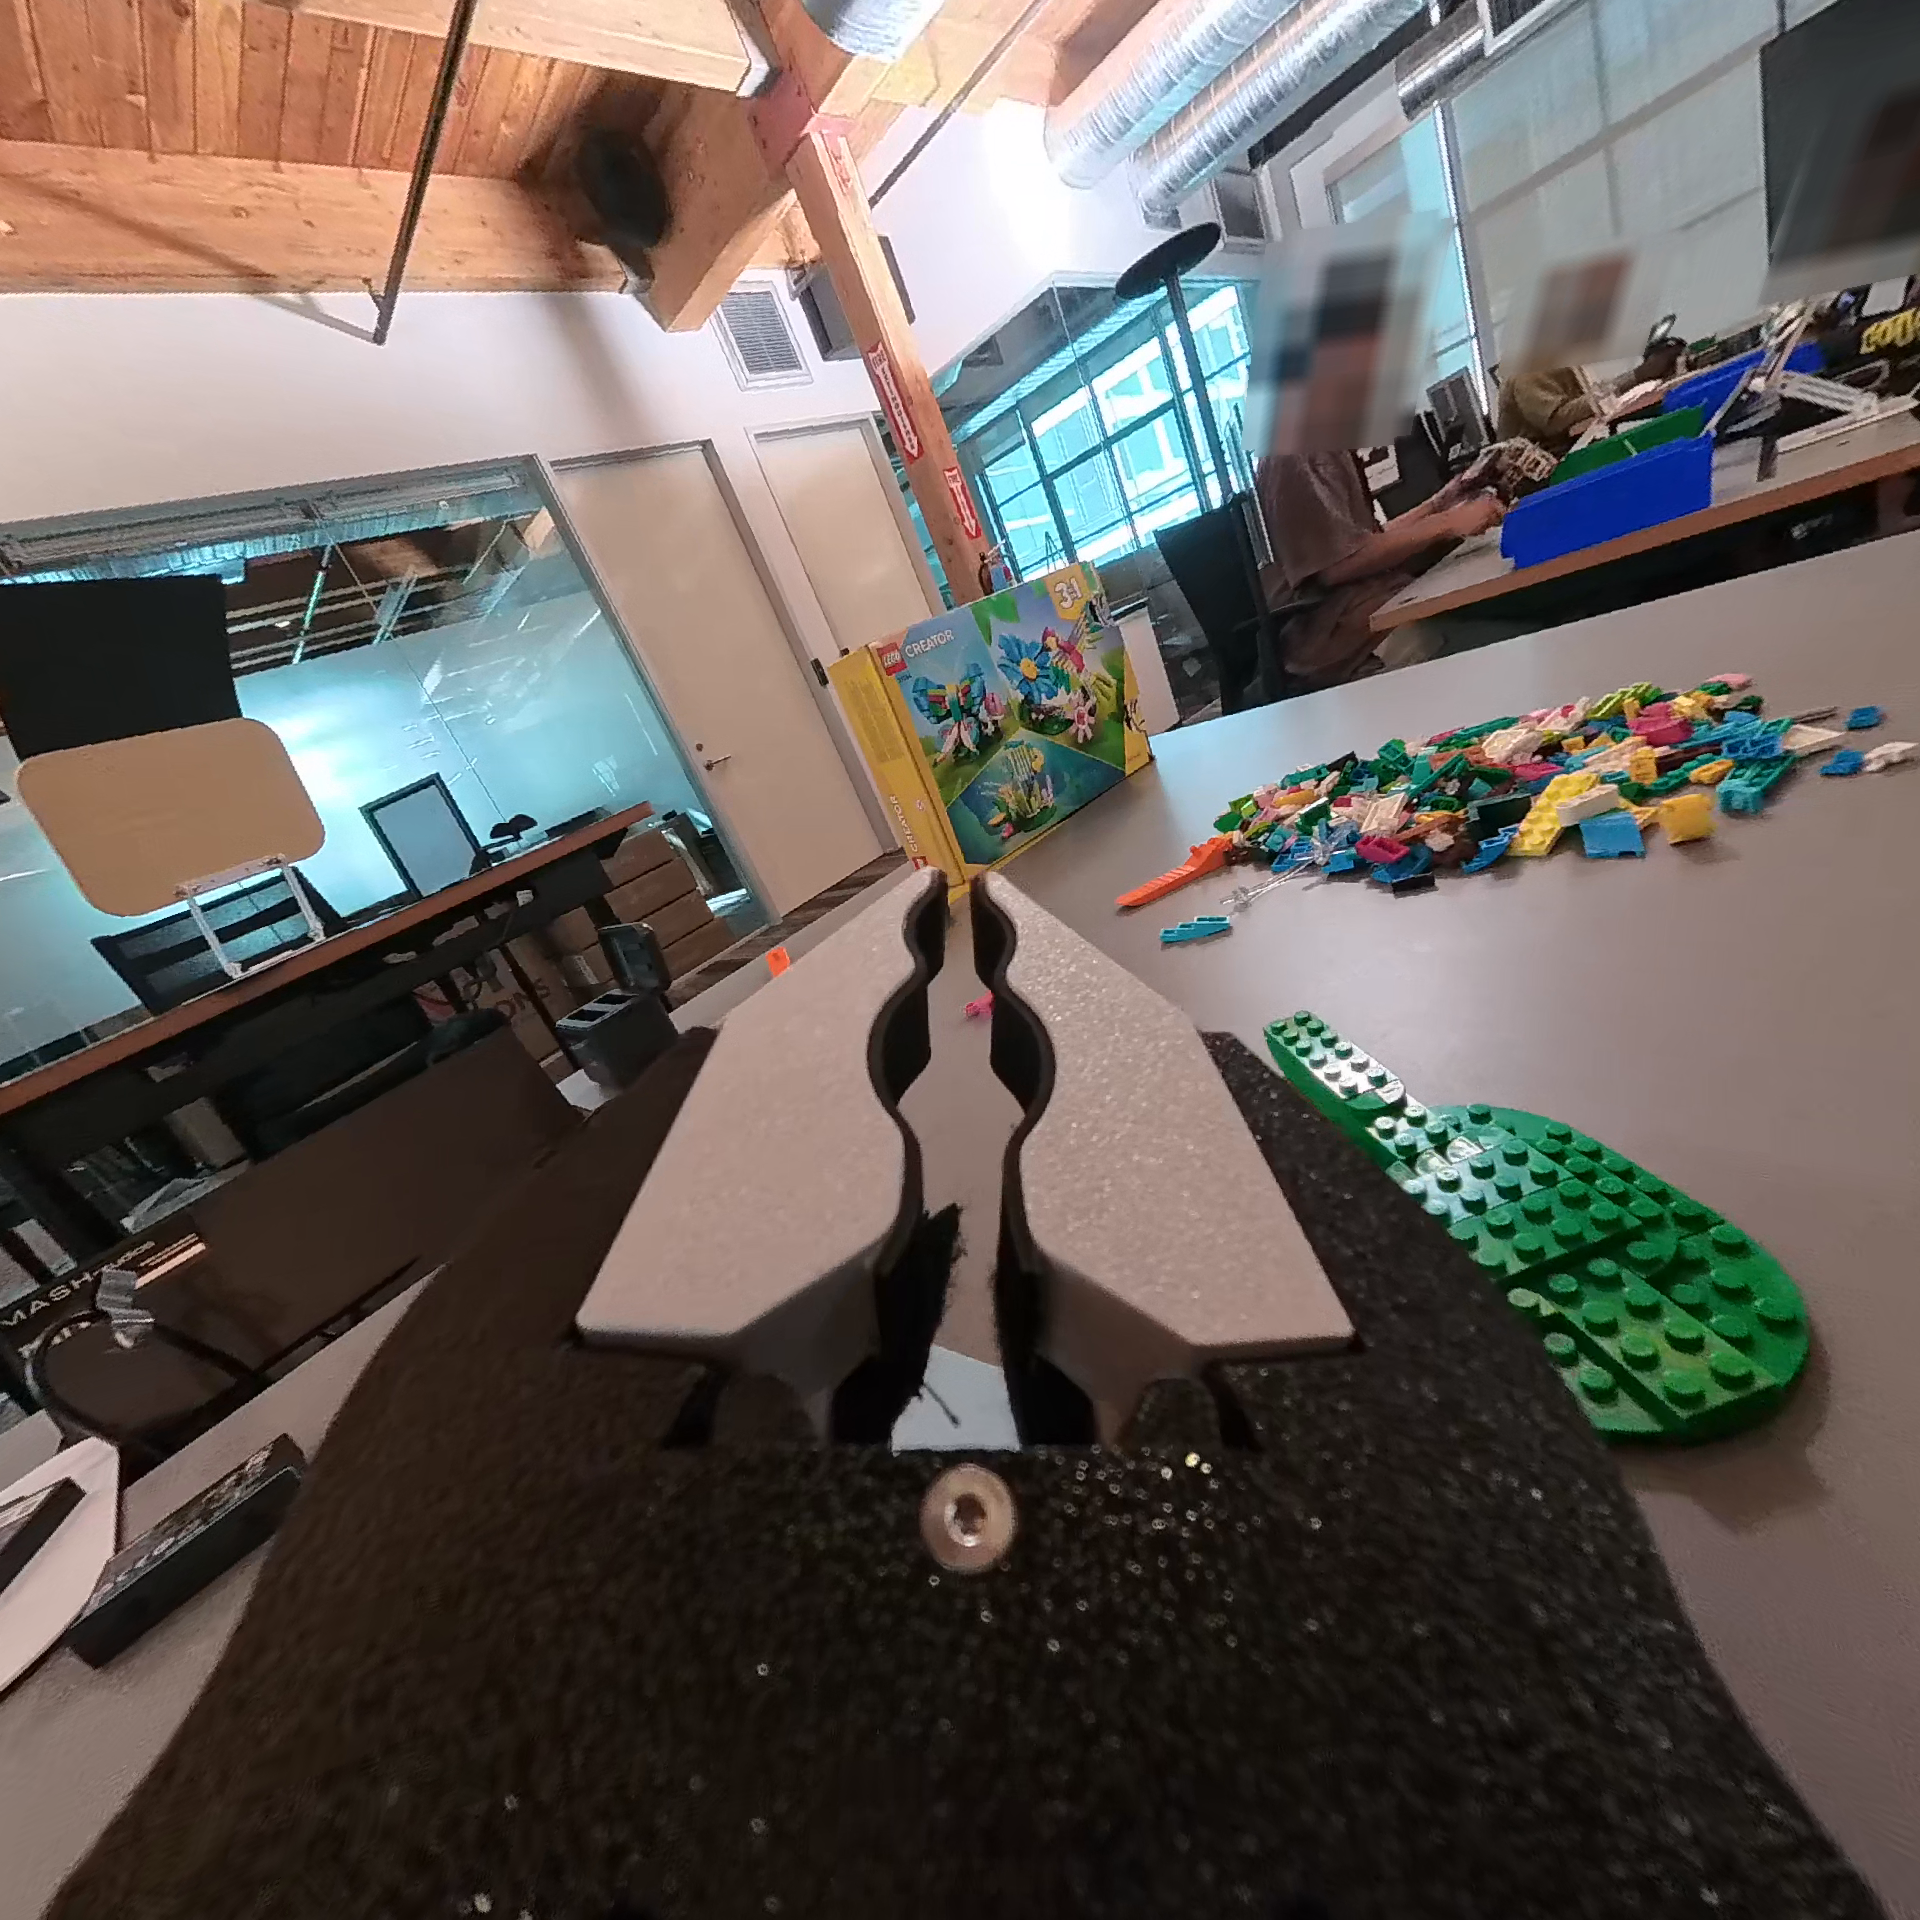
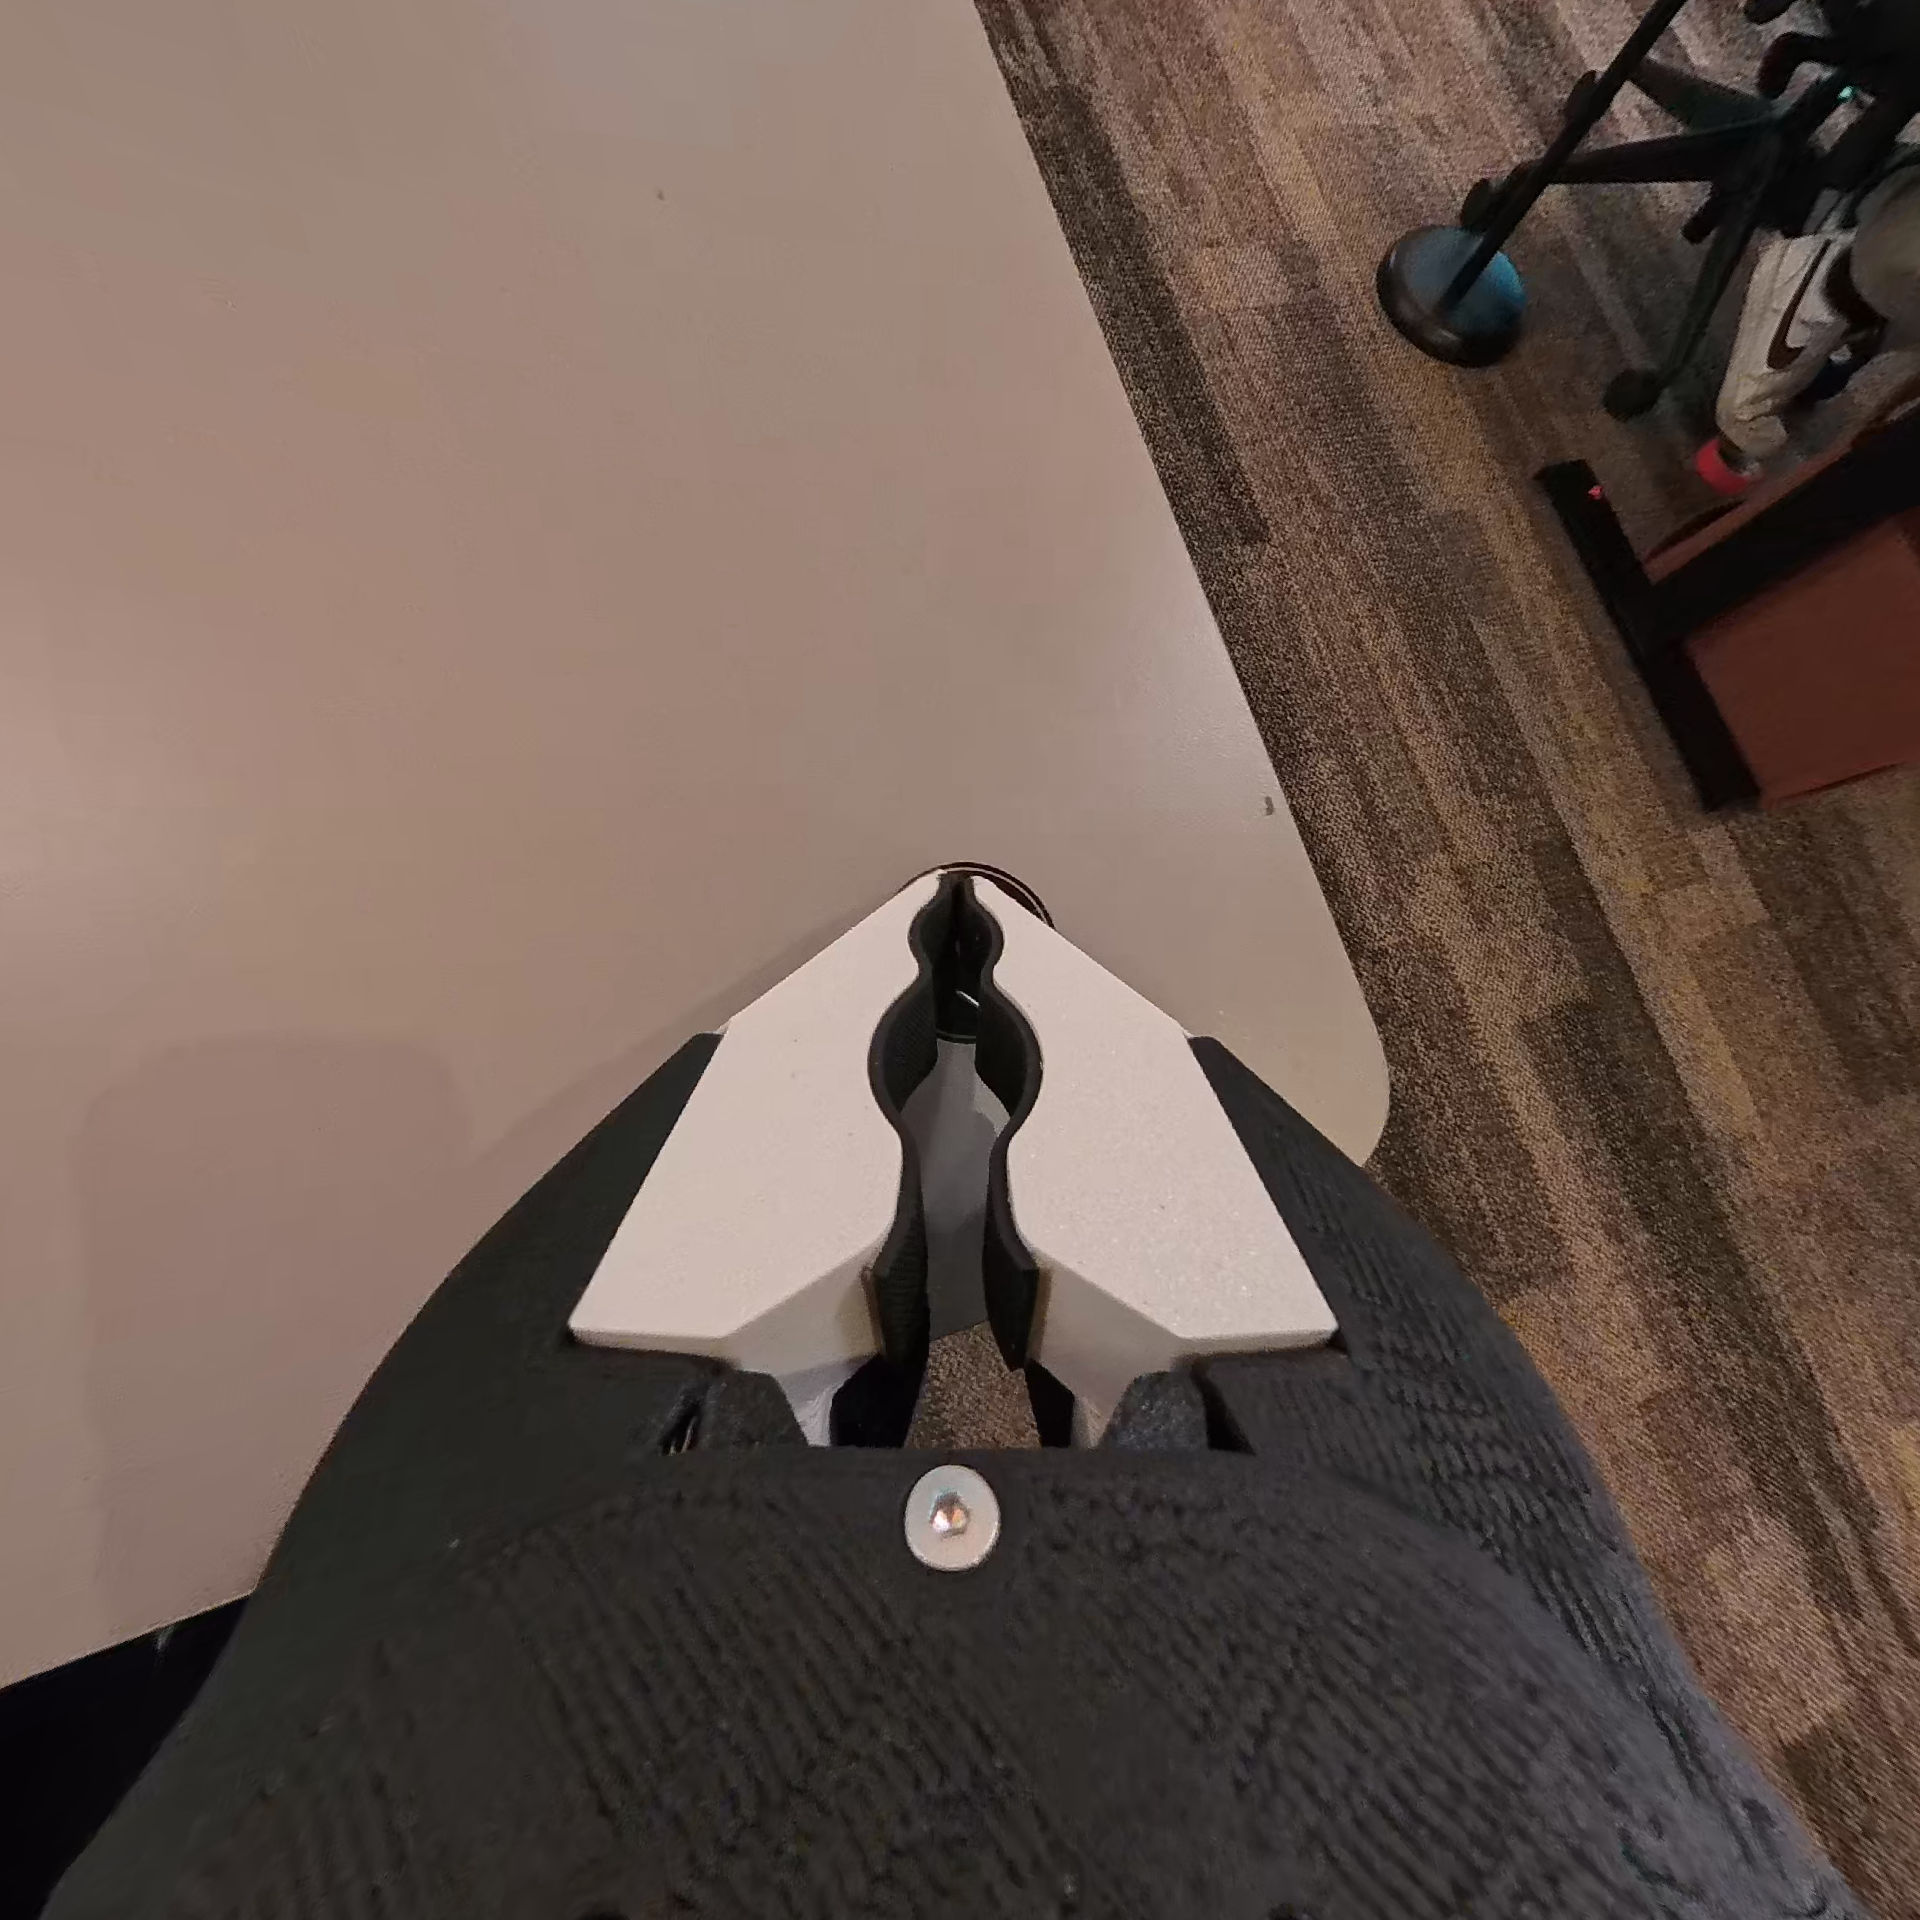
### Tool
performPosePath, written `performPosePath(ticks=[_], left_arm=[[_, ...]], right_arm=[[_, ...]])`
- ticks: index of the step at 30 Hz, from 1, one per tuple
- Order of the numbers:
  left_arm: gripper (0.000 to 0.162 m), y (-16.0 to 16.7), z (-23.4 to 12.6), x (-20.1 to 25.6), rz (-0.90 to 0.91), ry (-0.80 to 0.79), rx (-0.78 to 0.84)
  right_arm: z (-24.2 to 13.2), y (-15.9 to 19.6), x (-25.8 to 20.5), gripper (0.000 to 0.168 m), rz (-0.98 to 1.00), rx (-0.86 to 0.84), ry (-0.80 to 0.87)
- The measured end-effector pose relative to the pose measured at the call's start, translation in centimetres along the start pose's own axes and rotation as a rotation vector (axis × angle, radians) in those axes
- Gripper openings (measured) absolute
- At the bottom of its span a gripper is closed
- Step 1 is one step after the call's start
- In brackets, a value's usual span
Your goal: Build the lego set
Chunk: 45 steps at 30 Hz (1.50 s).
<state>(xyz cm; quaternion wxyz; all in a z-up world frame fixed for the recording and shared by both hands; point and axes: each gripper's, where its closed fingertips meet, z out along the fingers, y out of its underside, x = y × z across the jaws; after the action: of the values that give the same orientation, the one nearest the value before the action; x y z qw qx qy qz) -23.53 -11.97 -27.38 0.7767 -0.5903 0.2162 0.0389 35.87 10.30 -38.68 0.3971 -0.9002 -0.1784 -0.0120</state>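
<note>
In the left wrist view my left gripper (image 1: 961, 883) is shut and empty, held over the grey table (image 1: 1455, 997). A flat green build of studded plates (image 1: 1558, 1226) lies on the table just to its right. A pile of loose coloured bricks (image 1: 1538, 779) lies farther off at the right, with an orange brick separator (image 1: 1174, 878) and a small blue piece (image 1: 1195, 928) at its near edge. A tiny pink piece (image 1: 977, 1006) shows between the fingers. In the right wrist view my right gripper (image 2: 956, 883) is shut and empty over the bare table (image 2: 520, 520) near its corner.
The set's box (image 1: 997, 717) stands at the table's far edge. A person sits at another table with blue bins (image 1: 1610, 499). In the right wrist view the table edge (image 2: 1226, 644) runs diagonally, with carpet (image 2: 1507, 935), a stand base (image 2: 1455, 296) and a shoe (image 2: 1777, 343) beyond. About 65 centimetres separates my left fingertips from my right.
</note>
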Motion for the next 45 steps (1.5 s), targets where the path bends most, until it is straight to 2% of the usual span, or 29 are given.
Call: performPosePath(ticks=[10,23,31,33,35,36,38,43,45], left_arm=[[0.002,1.1,-0.1,-0.1,-0.020,-0.016,-0.011],[0.001,3.0,-0.5,-0.6,-0.059,-0.065,-0.027],[0.001,4.1,-0.8,-0.6,-0.077,-0.082,-0.031],[0.001,4.3,-0.8,-0.5,-0.075,-0.081,-0.031],[0.001,4.4,-0.8,-0.4,-0.066,-0.084,-0.030],[0.001,4.3,-0.7,-0.3,-0.051,-0.090,-0.026],[0.001,3.9,-0.3,0.0,-0.012,-0.099,-0.003],[0.002,2.3,1.7,1.4,-0.066,-0.117,0.065],[0.002,2.1,2.3,2.0,-0.119,-0.104,0.075]], right_arm=[[0.2,0.1,0.1,0.000,-0.009,-0.018,0.015],[2.8,2.2,0.2,0.000,-0.006,-0.039,0.035],[2.7,2.8,-0.2,0.000,0.009,-0.037,0.051],[2.3,2.6,-0.4,0.000,-0.028,-0.046,0.121],[1.6,0.5,-2.5,0.001,-0.019,0.086,0.125],[1.2,-0.8,-4.5,0.015,0.001,0.166,0.088],[0.4,-3.0,-9.3,0.026,0.016,0.281,0.012],[-1.4,-6.4,-20.6,0.027,-0.105,0.444,-0.106],[-1.5,-6.0,-22.4,0.025,-0.144,0.475,-0.113]])
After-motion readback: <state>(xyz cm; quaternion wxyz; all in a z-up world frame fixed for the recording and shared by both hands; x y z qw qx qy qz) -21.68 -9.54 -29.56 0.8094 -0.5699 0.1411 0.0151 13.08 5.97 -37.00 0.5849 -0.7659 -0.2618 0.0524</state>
